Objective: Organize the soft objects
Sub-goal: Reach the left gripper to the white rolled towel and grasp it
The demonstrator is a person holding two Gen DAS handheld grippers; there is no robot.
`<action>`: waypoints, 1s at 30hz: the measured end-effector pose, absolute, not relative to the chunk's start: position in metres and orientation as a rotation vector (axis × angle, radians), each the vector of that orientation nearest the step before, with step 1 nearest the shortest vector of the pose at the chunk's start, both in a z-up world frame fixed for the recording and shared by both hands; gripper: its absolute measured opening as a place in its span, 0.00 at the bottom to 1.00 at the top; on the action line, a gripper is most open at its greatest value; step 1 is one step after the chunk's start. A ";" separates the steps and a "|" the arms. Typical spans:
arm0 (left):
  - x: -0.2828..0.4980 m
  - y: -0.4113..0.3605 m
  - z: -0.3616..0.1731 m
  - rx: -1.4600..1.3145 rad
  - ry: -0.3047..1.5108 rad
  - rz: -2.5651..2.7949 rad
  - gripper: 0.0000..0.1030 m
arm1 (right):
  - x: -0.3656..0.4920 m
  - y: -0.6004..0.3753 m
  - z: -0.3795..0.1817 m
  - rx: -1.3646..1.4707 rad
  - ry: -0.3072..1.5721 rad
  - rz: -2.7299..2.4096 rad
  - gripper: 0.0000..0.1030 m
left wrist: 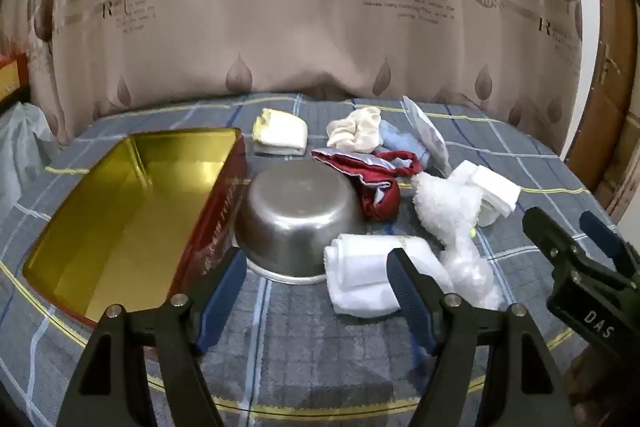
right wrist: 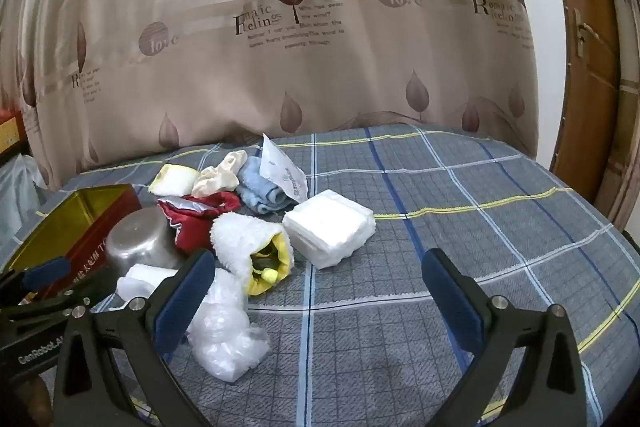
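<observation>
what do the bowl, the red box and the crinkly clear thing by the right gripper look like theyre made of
The upturned bowl looks like brushed stainless steel: dull grey with soft reflections. The red box seems to be tin, its gold inside mirror-shiny. The crinkly thing looks like thin clear plastic, perhaps bubble wrap or a bag, translucent and crumpled with glossy highlights.

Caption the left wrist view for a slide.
Open left gripper hovers before a steel bowl, an empty gold tin and scattered cloths.

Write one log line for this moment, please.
left gripper: open, empty | right gripper: open, empty | tin: empty | soft items: on bed
</observation>
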State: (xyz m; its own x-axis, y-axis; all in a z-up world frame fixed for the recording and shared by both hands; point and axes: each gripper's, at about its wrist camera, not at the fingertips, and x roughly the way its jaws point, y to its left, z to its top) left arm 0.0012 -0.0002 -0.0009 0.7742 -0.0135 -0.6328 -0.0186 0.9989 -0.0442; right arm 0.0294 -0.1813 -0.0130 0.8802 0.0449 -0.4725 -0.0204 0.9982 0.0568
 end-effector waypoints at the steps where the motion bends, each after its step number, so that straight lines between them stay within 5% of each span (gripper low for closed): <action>1: 0.002 -0.001 -0.002 -0.057 0.694 -0.001 0.72 | 0.029 -0.182 -0.013 0.054 0.496 0.035 1.00; 30: 0.035 -0.001 -0.031 -0.284 0.876 -0.173 0.72 | 0.030 -0.188 -0.012 0.098 0.505 0.045 1.00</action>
State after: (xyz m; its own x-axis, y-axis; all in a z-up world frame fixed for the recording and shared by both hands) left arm 0.0353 -0.0009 -0.0314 0.6297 -0.2646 -0.7304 0.0333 0.9485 -0.3149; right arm 0.0305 -0.1877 -0.0120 0.8742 0.0673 -0.4808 -0.0191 0.9943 0.1046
